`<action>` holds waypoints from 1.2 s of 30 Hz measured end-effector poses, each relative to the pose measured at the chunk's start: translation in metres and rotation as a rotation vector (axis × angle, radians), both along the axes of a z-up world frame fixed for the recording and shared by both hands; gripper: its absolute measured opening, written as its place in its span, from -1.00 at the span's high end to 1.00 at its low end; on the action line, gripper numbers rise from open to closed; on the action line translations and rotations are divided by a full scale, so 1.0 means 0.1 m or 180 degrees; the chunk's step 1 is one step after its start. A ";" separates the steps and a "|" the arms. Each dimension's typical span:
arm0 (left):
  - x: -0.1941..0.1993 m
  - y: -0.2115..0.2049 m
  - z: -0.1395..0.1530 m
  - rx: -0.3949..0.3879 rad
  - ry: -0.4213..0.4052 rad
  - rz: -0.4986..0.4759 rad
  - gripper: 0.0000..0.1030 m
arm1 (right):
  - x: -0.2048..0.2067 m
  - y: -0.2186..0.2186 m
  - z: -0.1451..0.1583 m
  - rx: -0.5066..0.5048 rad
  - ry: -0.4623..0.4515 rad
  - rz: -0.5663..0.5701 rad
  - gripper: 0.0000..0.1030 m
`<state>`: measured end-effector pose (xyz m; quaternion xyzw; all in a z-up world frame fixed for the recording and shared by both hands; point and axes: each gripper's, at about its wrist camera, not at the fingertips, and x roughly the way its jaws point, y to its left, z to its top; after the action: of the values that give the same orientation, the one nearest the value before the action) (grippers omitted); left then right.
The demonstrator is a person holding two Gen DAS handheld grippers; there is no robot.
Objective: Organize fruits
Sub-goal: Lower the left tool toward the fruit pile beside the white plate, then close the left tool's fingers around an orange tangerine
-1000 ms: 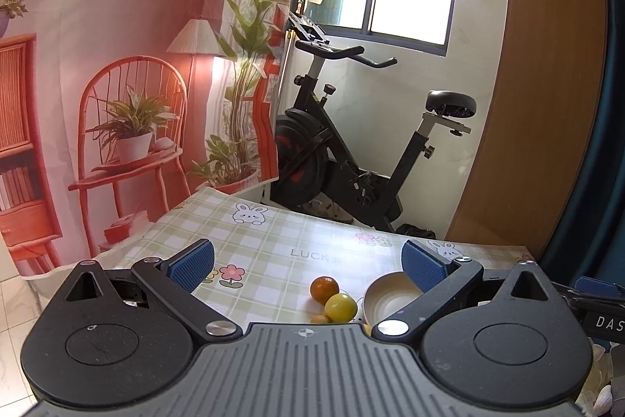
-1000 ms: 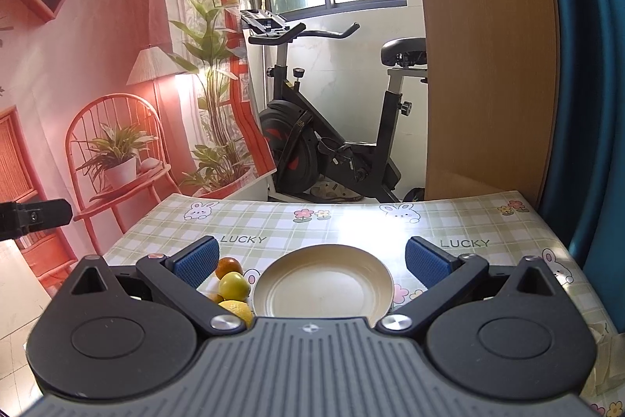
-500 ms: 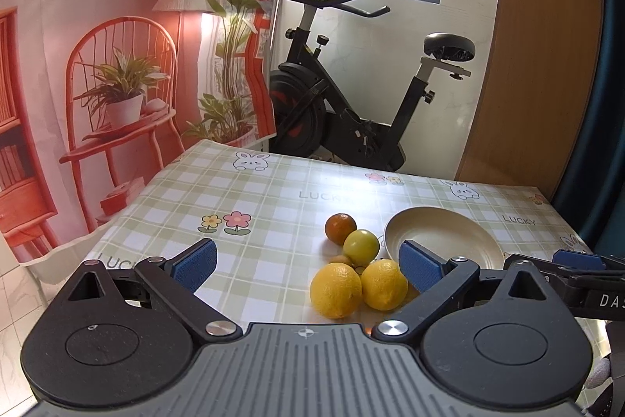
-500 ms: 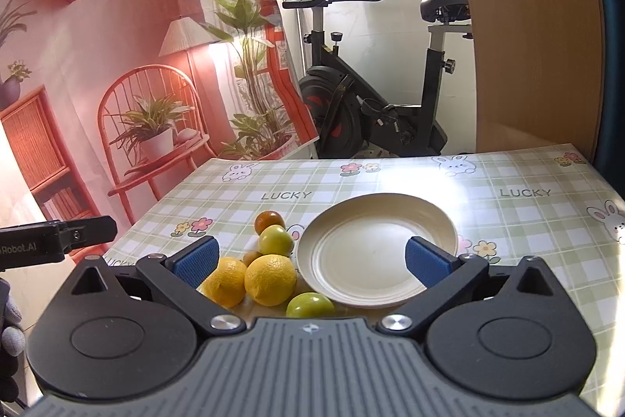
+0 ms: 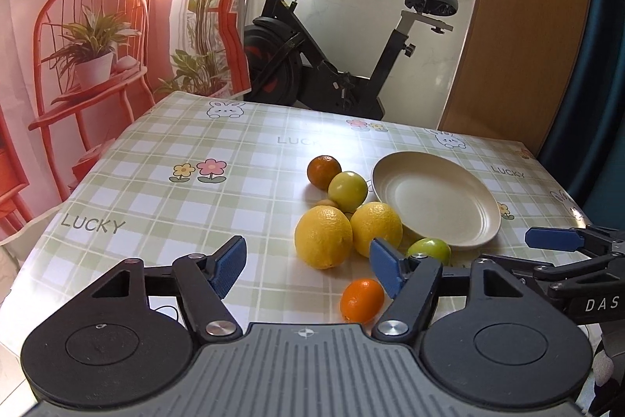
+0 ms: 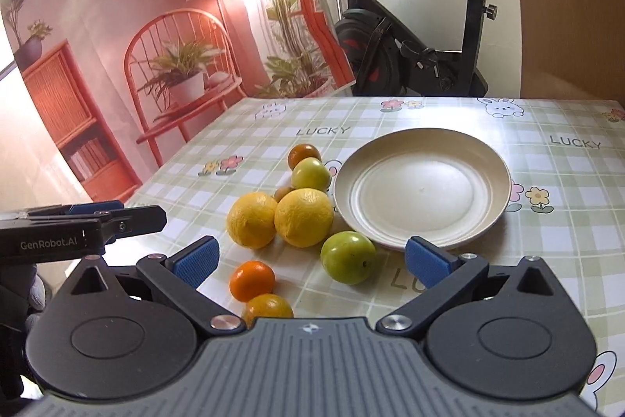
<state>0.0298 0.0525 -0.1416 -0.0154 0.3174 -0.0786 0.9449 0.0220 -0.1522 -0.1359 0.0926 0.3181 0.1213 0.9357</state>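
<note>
Several fruits lie in a cluster on the checked tablecloth, left of an empty cream plate (image 5: 437,200) (image 6: 424,188). Two big yellow citrus fruits (image 5: 323,236) (image 6: 304,217) sit side by side, with a green fruit (image 6: 347,257) and small oranges (image 5: 362,300) (image 6: 252,280) nearer me. My left gripper (image 5: 306,270) hovers above the table before the cluster; its jaws are closing and nothing is between the blue pads. My right gripper (image 6: 310,261) stands open above the near fruits, gripping nothing. Each gripper also shows at the edge of the other's view.
An exercise bike (image 5: 332,65) stands beyond the table's far edge. A printed backdrop (image 6: 117,46) with a chair and plants hangs along the left side. A wooden panel (image 5: 527,26) and a dark curtain are at the right. The table's left edge (image 5: 58,206) drops off.
Both grippers have come down toward the table and tilted downward, so the fruits and plate now fill more of each view. The left gripper's jaws have narrowed.
</note>
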 end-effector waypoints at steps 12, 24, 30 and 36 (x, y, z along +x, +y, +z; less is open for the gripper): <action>-0.04 -0.07 -0.02 0.0057 -0.0078 -0.0156 -0.36 | 0.01 0.07 -0.27 -0.0416 0.0356 0.0163 -0.71; -0.04 -0.04 -0.05 0.0012 0.0150 -0.0083 -0.46 | -0.05 0.10 -0.27 -0.0293 0.0398 0.0406 -0.70; 0.02 -0.07 -0.10 0.0015 0.0250 -0.0129 -0.45 | -0.02 0.21 -0.30 -0.0360 0.0393 0.0628 -0.49; 0.06 -0.10 -0.17 -0.0072 0.0363 -0.0348 -0.32 | 0.05 0.39 -0.41 -0.0488 0.0448 0.0954 -0.25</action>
<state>0.0356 0.0421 -0.1584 -0.0131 0.3703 -0.1327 0.9193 0.0270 -0.1135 -0.1766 -0.0192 0.4014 0.2280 0.8869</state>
